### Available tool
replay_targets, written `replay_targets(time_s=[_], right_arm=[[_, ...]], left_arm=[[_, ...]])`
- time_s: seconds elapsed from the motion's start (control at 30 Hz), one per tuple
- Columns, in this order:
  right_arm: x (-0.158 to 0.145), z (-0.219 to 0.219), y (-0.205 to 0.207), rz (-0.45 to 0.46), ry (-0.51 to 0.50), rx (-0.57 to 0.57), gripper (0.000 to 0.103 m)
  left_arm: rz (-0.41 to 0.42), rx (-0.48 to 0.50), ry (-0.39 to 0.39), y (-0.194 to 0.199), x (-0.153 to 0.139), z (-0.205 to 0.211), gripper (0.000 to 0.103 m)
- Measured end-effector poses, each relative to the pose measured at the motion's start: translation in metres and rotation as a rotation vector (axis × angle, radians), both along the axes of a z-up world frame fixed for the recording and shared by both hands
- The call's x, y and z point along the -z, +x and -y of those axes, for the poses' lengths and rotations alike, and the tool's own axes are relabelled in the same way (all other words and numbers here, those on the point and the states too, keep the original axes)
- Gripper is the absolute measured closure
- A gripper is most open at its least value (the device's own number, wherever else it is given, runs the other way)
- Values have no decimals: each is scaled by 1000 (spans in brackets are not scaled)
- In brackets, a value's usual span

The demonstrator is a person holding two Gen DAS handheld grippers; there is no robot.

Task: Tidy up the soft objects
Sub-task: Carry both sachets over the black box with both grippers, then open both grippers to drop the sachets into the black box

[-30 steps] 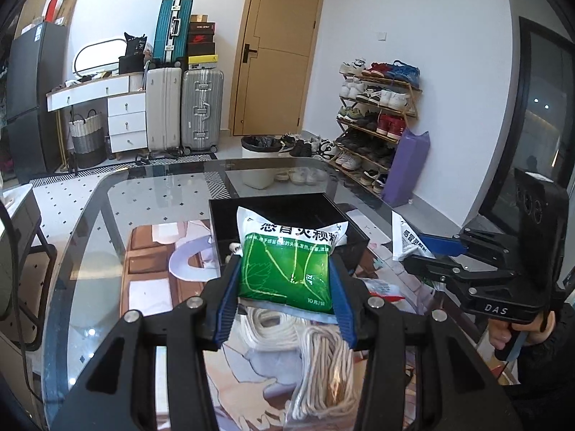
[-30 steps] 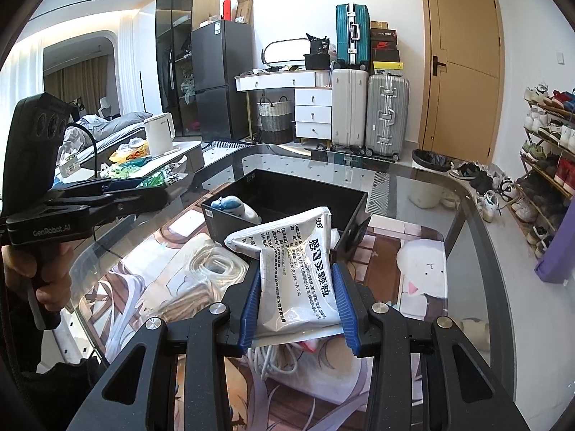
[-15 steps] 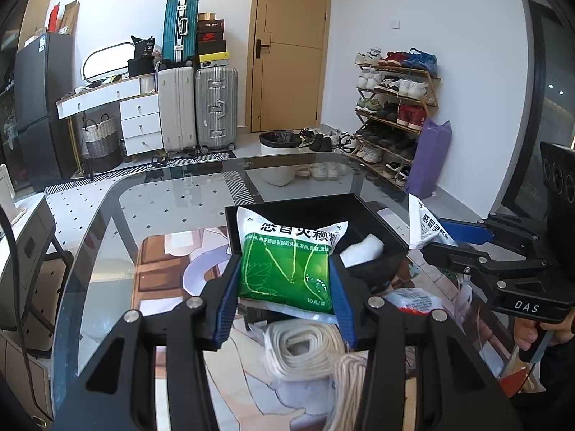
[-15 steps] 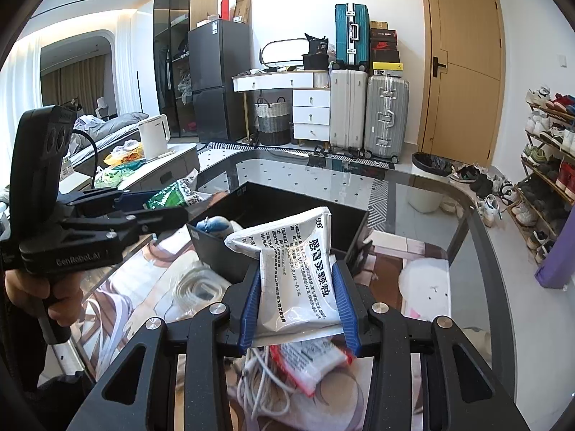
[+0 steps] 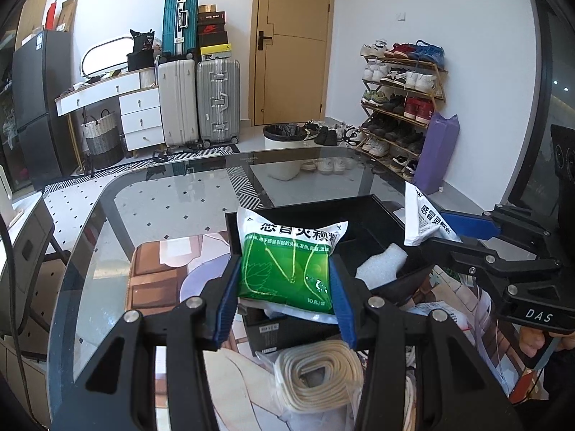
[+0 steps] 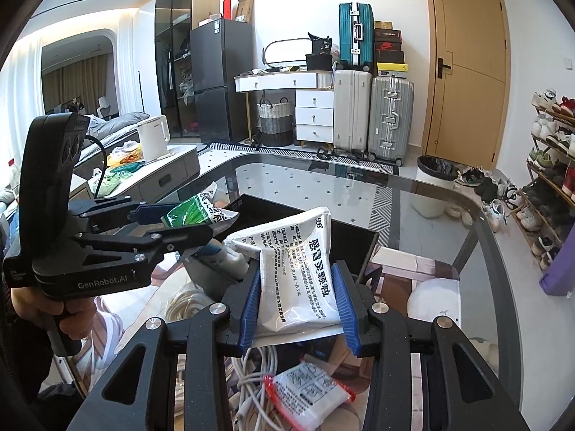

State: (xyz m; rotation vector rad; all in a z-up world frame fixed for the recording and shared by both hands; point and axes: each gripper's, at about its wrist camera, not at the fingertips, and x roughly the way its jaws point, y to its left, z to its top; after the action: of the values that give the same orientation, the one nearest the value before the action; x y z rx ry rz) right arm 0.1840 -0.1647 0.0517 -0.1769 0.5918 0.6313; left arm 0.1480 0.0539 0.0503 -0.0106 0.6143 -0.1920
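Left wrist view: our left claw (image 5: 285, 287) grips one green packet (image 5: 287, 269) above the black bin (image 5: 373, 215), which holds white foam (image 5: 382, 265). At three o'clock, our right claw (image 6: 298, 301) clamps one white packet (image 6: 302, 283).

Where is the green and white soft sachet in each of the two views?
Left wrist view: the green and white soft sachet is at centre, pinched in the left tool.
Right wrist view: it is at left of centre, seen edge-on.
Shared landmark: the black open box behind it.
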Motion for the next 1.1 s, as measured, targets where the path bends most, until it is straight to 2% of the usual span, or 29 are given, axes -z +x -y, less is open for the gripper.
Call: replay_targets(time_s=[1.1], right_arm=[[19,-20,39,-31,-18,13,64]], left_arm=[[-34,14,3,42,11,-3,57]])
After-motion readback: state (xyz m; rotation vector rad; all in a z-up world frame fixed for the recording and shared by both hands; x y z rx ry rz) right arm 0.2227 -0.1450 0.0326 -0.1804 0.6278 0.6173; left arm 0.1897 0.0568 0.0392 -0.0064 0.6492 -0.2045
